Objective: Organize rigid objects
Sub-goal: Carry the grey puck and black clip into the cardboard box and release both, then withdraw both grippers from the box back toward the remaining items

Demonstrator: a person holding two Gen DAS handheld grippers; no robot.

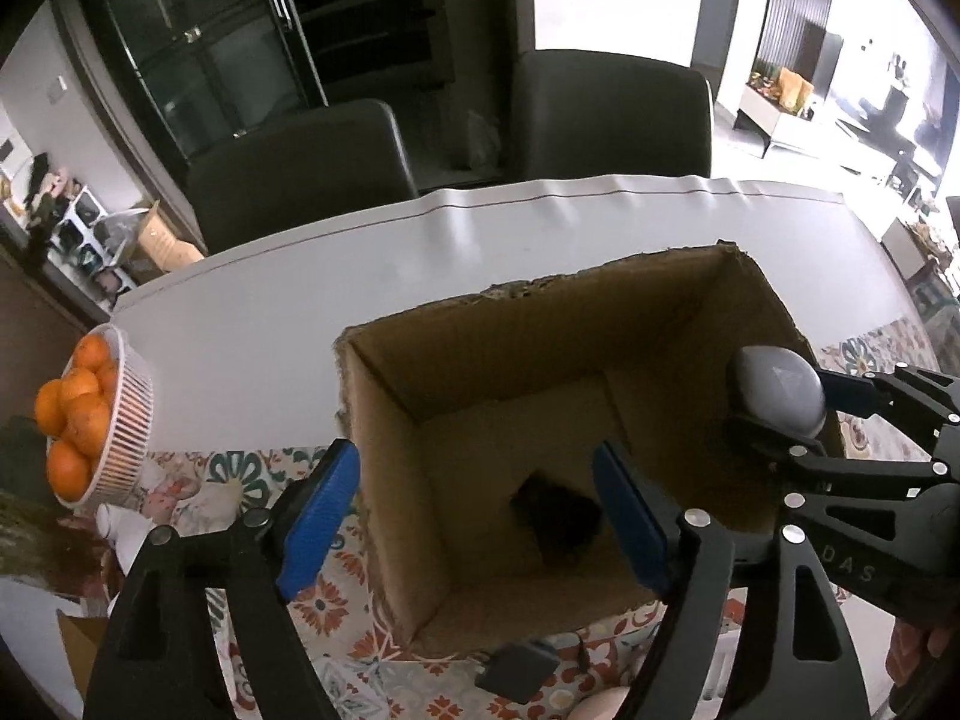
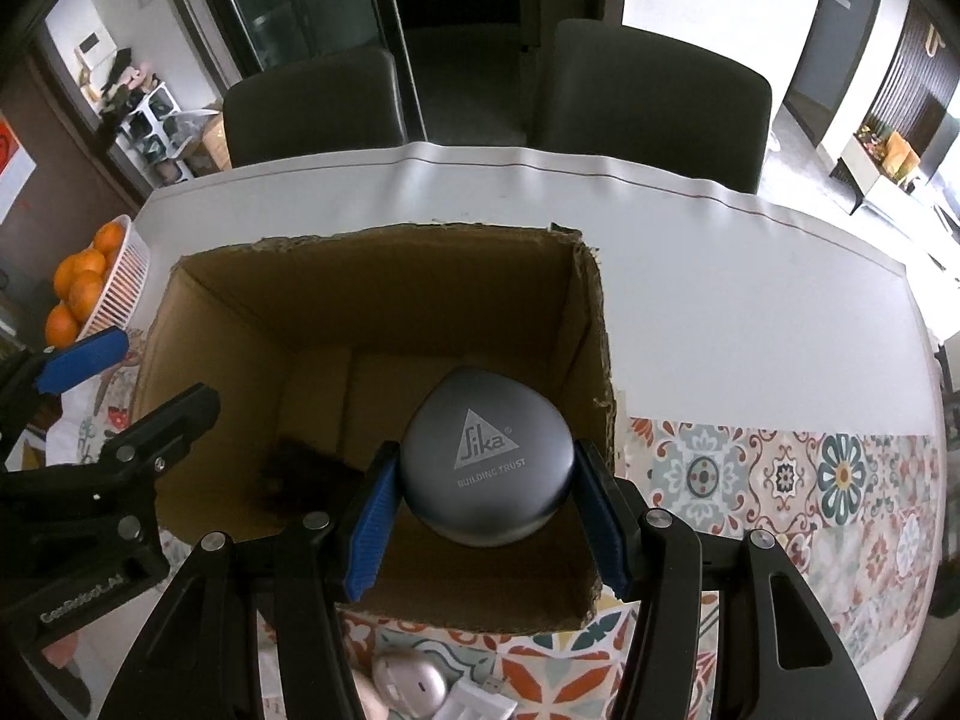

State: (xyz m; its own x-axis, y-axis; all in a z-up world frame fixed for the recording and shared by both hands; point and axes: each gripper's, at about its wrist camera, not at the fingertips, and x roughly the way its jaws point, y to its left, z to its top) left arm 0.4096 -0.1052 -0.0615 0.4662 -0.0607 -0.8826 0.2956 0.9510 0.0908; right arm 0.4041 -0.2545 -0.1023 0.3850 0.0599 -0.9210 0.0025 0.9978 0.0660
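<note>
At frame centre, right wrist view: grey case [image 2: 487,461] clamped between right gripper [image 2: 485,525] pads, held over open box [image 2: 384,276].

Marked "Sika – Building Trust" on the lid. At lower centre of left wrist view, left gripper [image 1: 477,519] spread wide and empty, one finger outside the box wall, one inside — dark item [image 1: 555,521] lying on the box floor. At far left, oranges [image 1: 75,414] in white basket [image 1: 123,432].

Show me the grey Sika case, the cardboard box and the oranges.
grey Sika case [image 2: 485,462]: right wrist view, logo face.
cardboard box [image 2: 420,288]: right wrist view, far inner wall.
oranges [image 1: 77,414]: left wrist view, middle orange.
</note>
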